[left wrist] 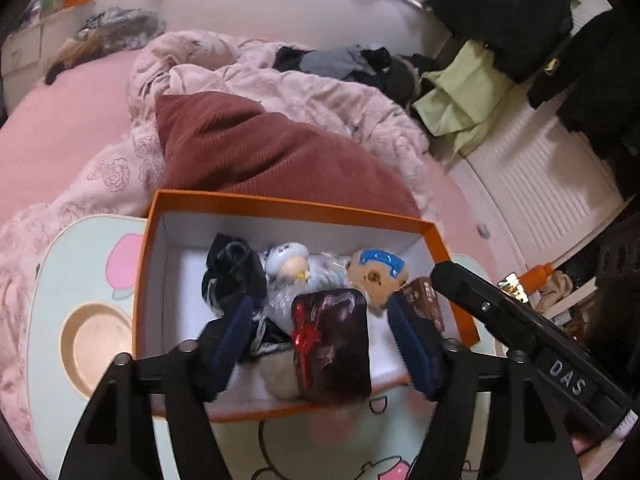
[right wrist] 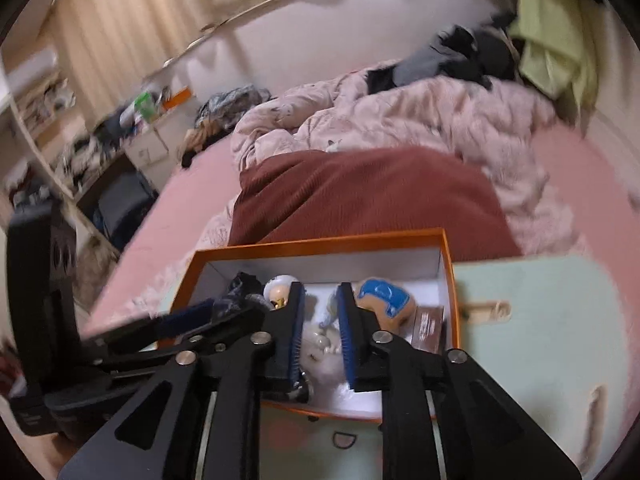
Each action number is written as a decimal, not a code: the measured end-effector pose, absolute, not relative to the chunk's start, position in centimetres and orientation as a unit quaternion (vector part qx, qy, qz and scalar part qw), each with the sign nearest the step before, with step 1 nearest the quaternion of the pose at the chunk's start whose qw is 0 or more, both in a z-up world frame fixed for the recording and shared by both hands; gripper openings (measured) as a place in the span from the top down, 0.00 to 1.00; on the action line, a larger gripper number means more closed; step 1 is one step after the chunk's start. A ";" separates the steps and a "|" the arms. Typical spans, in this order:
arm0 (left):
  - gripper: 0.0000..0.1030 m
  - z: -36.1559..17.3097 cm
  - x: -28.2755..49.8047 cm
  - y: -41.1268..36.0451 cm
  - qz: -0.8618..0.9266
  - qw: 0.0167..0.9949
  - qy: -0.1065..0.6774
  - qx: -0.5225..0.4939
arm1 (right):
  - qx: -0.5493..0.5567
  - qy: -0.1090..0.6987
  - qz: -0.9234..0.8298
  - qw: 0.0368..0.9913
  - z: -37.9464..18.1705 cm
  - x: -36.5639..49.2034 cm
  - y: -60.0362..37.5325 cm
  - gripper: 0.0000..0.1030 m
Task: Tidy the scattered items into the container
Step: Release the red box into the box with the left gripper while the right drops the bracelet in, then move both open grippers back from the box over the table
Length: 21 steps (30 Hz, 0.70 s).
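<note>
Pink bedding (left wrist: 60, 136) is overlaid by a mint tray (left wrist: 80, 280); an orange box (left wrist: 288, 204) is set on it; a dark tin (left wrist: 332, 344) is seen between the left gripper's (left wrist: 320, 344) spread, non-contacting jaws; the right gripper's (right wrist: 320, 336) jaws are narrowly parted, empty.

This is a lived-in home bedroom: a bed (left wrist: 60, 136) with a pink sheet carries a rumpled pale quilt (left wrist: 280, 80) and clothes (left wrist: 344, 62), dark garments (left wrist: 516, 12) hang by white louvred doors (left wrist: 536, 200), and cream curtains (right wrist: 132, 32) hang beside cluttered shelves (right wrist: 52, 120).
</note>
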State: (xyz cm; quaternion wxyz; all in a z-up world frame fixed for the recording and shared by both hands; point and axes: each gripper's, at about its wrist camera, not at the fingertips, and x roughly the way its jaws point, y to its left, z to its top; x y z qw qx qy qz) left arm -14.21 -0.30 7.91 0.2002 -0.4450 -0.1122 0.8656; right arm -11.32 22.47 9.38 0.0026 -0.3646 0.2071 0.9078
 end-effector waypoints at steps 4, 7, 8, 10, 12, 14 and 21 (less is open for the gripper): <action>0.29 8.7 -12.2 -1.0 0.884 0.177 -0.080 -0.424 | -0.355 0.179 0.917 0.022 10.0 -9.2 22.1 0.79; 0.27 9.8 -10.3 -2.1 0.895 0.177 -0.084 -0.402 | -0.344 0.144 0.927 0.035 11.0 -7.2 20.8 0.79; 0.24 10.1 -9.6 -2.3 0.897 0.180 -0.083 -0.396 | -0.339 0.137 0.930 0.036 11.2 -6.5 20.4 0.79; 0.21 10.4 -7.9 -2.4 0.900 0.182 -0.070 -0.391 | -0.328 0.123 0.936 0.038 11.5 -4.7 19.6 0.72; 0.16 10.3 -6.1 -2.2 0.902 0.182 -0.048 -0.389 | -0.321 0.112 0.939 0.043 11.2 -2.7 18.7 0.48; 0.14 9.6 -4.1 -2.0 0.905 0.175 -0.031 -0.386 | -0.314 0.102 0.942 0.055 10.5 -1.1 18.0 0.30; 0.13 4.6 -0.4 -1.9 0.900 0.152 -0.006 -0.408 | -0.360 0.104 0.922 0.093 6.4 1.7 17.4 0.30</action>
